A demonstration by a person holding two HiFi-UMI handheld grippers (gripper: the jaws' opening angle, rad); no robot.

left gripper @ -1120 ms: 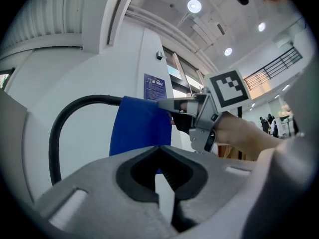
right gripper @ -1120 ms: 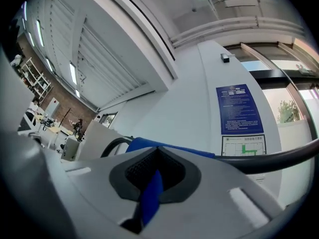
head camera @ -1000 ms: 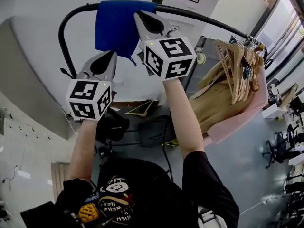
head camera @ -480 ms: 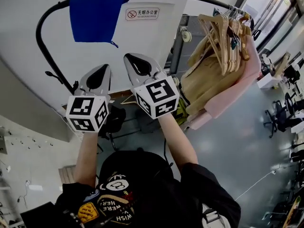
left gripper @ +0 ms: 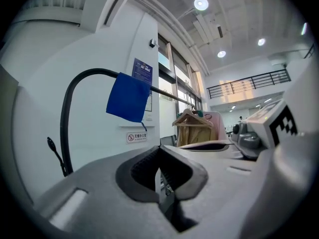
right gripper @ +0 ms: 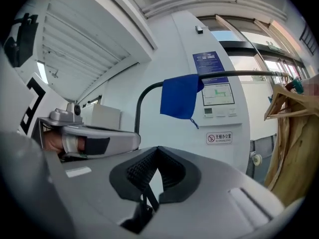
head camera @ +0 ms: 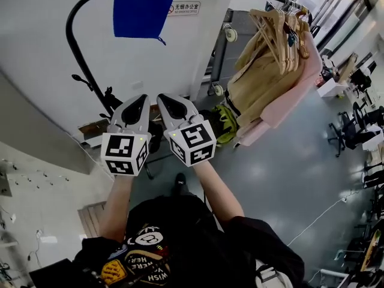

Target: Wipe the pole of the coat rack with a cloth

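Observation:
A blue cloth (head camera: 144,8) hangs draped over the black curved pole (head camera: 82,56) of the coat rack, high in the head view. Both grippers are held side by side well below it, with nothing in them. My left gripper (head camera: 137,102) is shut, and my right gripper (head camera: 170,101) next to it is shut as well. The left gripper view shows the cloth (left gripper: 128,97) on the pole (left gripper: 67,103) far beyond the closed jaws (left gripper: 159,151). In the right gripper view the cloth (right gripper: 180,96) and pole (right gripper: 239,74) stand above the closed jaws (right gripper: 157,153).
Wooden hangers (head camera: 279,26) with a tan coat (head camera: 261,80) and a pink garment (head camera: 294,83) hang on the right end of the rail. A white wall with a no-smoking sign (head camera: 185,8) stands behind. Office chairs (head camera: 348,134) are at the far right.
Both grippers have come down and drawn together, away from the cloth. The right gripper was up beside the cloth a second ago. The cloth stays draped on the pole.

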